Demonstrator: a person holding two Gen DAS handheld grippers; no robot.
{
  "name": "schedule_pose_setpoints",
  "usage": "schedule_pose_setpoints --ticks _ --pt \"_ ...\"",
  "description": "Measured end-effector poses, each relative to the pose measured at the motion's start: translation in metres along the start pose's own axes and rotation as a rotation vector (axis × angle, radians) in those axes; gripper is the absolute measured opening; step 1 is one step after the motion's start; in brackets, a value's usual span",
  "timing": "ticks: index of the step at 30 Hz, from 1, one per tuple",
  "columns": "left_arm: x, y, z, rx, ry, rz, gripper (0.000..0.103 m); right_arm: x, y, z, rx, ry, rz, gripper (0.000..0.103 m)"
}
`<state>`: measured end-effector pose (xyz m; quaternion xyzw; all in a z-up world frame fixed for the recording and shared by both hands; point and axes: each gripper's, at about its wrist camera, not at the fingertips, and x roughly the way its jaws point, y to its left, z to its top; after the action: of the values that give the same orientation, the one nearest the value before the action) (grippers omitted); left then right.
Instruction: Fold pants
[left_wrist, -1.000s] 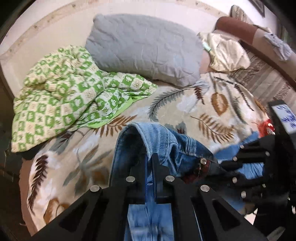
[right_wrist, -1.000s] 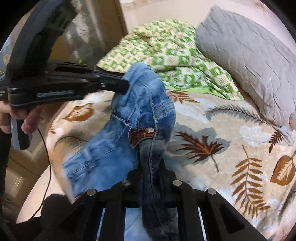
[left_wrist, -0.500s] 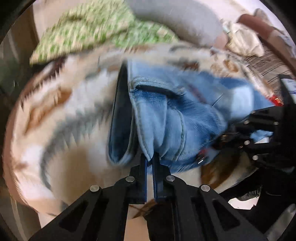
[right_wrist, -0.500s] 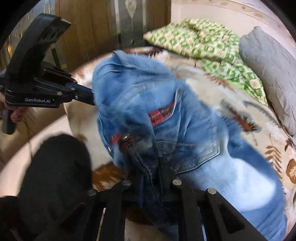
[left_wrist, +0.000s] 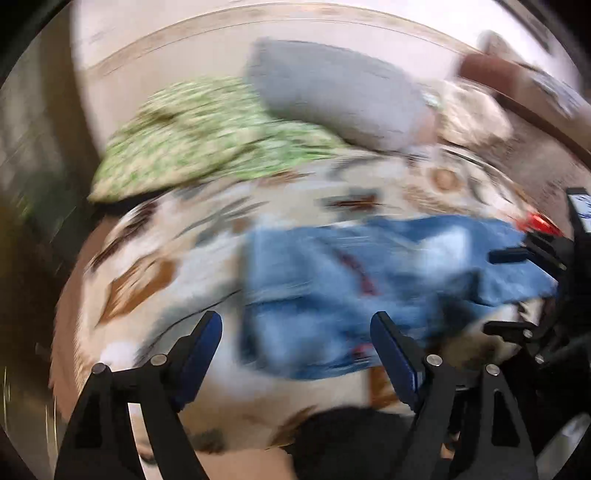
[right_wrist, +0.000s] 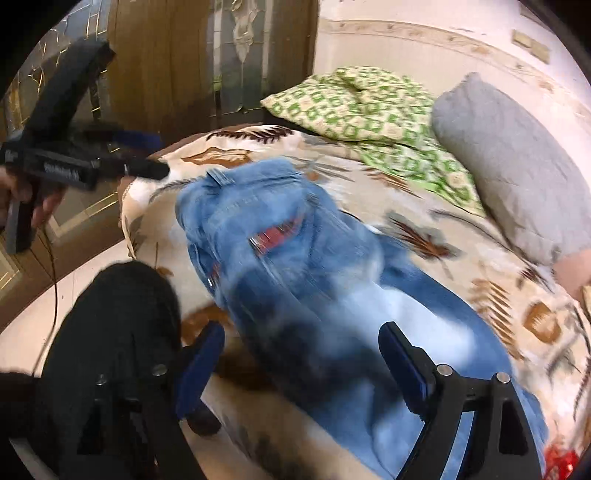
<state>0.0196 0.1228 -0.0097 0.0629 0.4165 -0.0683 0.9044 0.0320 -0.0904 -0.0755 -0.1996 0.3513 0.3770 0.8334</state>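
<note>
Blue jeans (right_wrist: 295, 266) lie loose on the leaf-print bedspread (right_wrist: 461, 258), waistband toward the bed's near-left corner, legs running to the right. They also show, blurred, in the left wrist view (left_wrist: 351, 288). My left gripper (left_wrist: 295, 332) is open and empty, just short of the waistband; it also shows from the side in the right wrist view (right_wrist: 140, 155). My right gripper (right_wrist: 301, 343) is open and empty over the jeans' seat area, and shows at the right edge of the left wrist view (left_wrist: 517, 291).
A green checked blanket (right_wrist: 369, 107) and a grey pillow (right_wrist: 509, 162) lie at the bed's far side. A wooden door (right_wrist: 166, 62) stands behind the bed. A black-clothed leg (right_wrist: 118, 325) is at the bed's near edge. A small red item (left_wrist: 537, 223) lies by the jeans.
Both grippers have opened and let go of the jeans, which dropped flat onto the bedspread. Both have pulled back a little from the waistband.
</note>
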Motion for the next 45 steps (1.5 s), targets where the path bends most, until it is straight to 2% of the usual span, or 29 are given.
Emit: schedule_pose_setpoints --ticks 4,6,8,11,13,15,17,20,22,23,25,26,27,28,29,31,34,37,40,41,43,44,45 --pt "0.028 -0.068 0.019 0.156 0.045 -0.185 0.084 -0.031 -0.03 -0.042 0.022 0.086 -0.086 0.087" --pt "0.053 -0.11 0.024 0.227 0.094 -0.295 0.084 -0.051 -0.061 -0.071 0.112 0.151 -0.128 0.087" --pt "0.072 -0.141 0.027 0.271 0.133 -0.373 0.084 -0.071 -0.088 -0.094 0.224 0.178 -0.14 0.087" --pt "0.099 -0.194 0.026 0.34 0.187 -0.441 0.084 -0.104 -0.138 -0.131 0.466 0.193 -0.166 0.087" --pt "0.113 -0.214 0.026 0.354 0.231 -0.44 0.084 -0.115 -0.162 -0.149 0.595 0.197 -0.177 0.087" --pt "0.13 -0.227 0.024 0.322 0.307 -0.43 0.084 -0.116 -0.179 -0.163 0.682 0.215 -0.172 0.087" --pt "0.142 -0.223 0.024 0.266 0.349 -0.439 0.084 -0.105 -0.19 -0.171 0.729 0.24 -0.16 0.087" --pt "0.156 -0.207 0.022 0.115 0.388 -0.43 0.084 -0.083 -0.199 -0.178 0.766 0.294 -0.169 0.087" --pt "0.163 -0.194 0.022 0.007 0.402 -0.461 0.084 -0.07 -0.205 -0.183 0.787 0.316 -0.182 0.086" --pt "0.167 -0.189 0.023 -0.051 0.409 -0.472 0.084 -0.067 -0.208 -0.184 0.786 0.316 -0.18 0.083" --pt "0.173 -0.187 0.024 -0.111 0.403 -0.464 0.084 -0.062 -0.209 -0.186 0.744 0.322 -0.208 0.069" --pt "0.176 -0.188 0.025 -0.124 0.391 -0.453 0.083 -0.063 -0.208 -0.184 0.724 0.322 -0.22 0.048" --pt "0.177 -0.191 0.026 -0.125 0.379 -0.436 0.067 -0.065 -0.208 -0.181 0.701 0.317 -0.225 0.015" --pt "0.177 -0.196 0.028 -0.092 0.368 -0.375 0.048 -0.068 -0.21 -0.178 0.687 0.309 -0.201 0.015" --pt "0.178 -0.199 0.029 -0.054 0.365 -0.322 0.014 -0.069 -0.211 -0.177 0.68 0.309 -0.194 0.015" --pt "0.175 -0.2 0.031 -0.054 0.378 -0.365 0.008 -0.074 -0.211 -0.171 0.632 0.31 -0.209 0.015" --pt "0.16 -0.209 0.027 -0.014 0.376 -0.418 0.008 -0.093 -0.221 -0.157 0.579 0.283 -0.278 0.015" --pt "0.165 -0.224 0.012 0.041 0.397 -0.388 0.009 -0.098 -0.239 -0.149 0.592 0.273 -0.31 0.015" --pt "0.166 -0.229 0.009 0.06 0.382 -0.372 0.011 -0.069 -0.238 -0.149 0.576 0.373 -0.304 0.017" --pt "0.162 -0.232 0.01 0.091 0.383 -0.37 0.016 -0.062 -0.237 -0.15 0.576 0.397 -0.306 0.018" --pt "0.149 -0.237 0.012 0.151 0.386 -0.322 0.058 -0.057 -0.234 -0.155 0.607 0.422 -0.29 0.018" --pt "0.138 -0.238 0.013 0.175 0.37 -0.308 0.086 -0.067 -0.232 -0.16 0.621 0.406 -0.279 0.021" --pt "0.129 -0.237 0.017 0.188 0.343 -0.318 0.089 -0.074 -0.229 -0.161 0.629 0.385 -0.268 0.034"
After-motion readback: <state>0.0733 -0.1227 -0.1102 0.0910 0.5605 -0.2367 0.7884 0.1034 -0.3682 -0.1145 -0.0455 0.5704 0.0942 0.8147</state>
